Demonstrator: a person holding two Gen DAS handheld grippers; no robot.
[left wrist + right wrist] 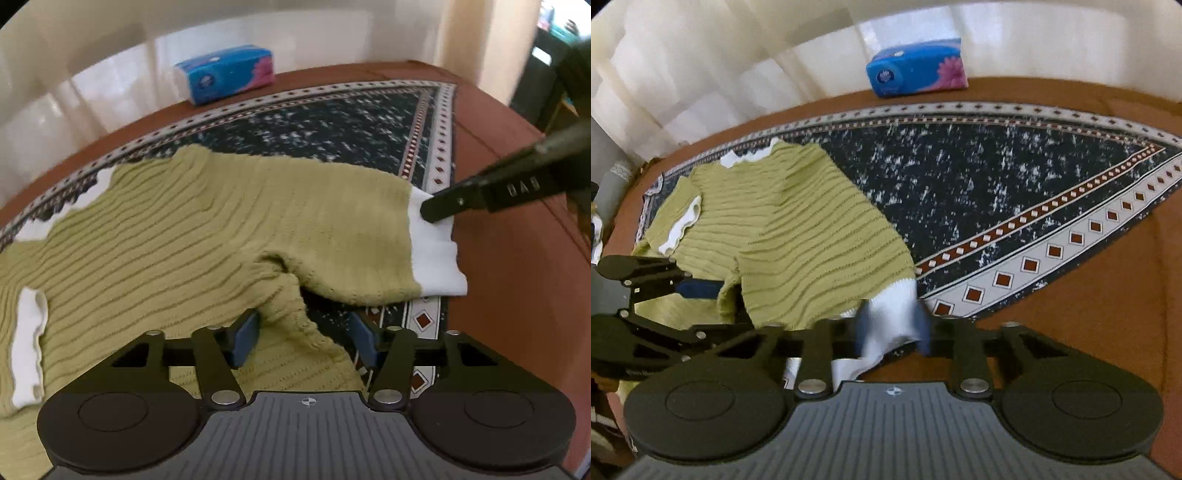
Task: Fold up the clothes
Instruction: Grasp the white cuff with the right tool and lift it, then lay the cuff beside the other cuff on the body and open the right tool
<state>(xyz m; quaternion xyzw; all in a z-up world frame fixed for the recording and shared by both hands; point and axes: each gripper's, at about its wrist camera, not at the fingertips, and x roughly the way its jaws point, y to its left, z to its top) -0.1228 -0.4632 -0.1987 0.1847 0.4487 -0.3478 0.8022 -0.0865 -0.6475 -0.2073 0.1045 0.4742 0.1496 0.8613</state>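
An olive-green ribbed knit sweater [166, 229] with white cuffs and trim lies on a patterned cloth; it also shows in the right wrist view [798, 236]. My left gripper [303, 339] is open, its blue pads on either side of a raised fold of green knit at the sleeve's base. My right gripper [892, 326] is shut on the white cuff [890, 317] of the sleeve. In the left wrist view its black finger [443, 206] presses on the white cuff [436, 258] at the right.
A dark patterned cloth with a grey diamond border [997, 177] covers a brown table [1108, 295]. A blue tissue pack [227, 74] stands at the far edge, also seen in the right wrist view [918, 68]. Pale curtains hang behind.
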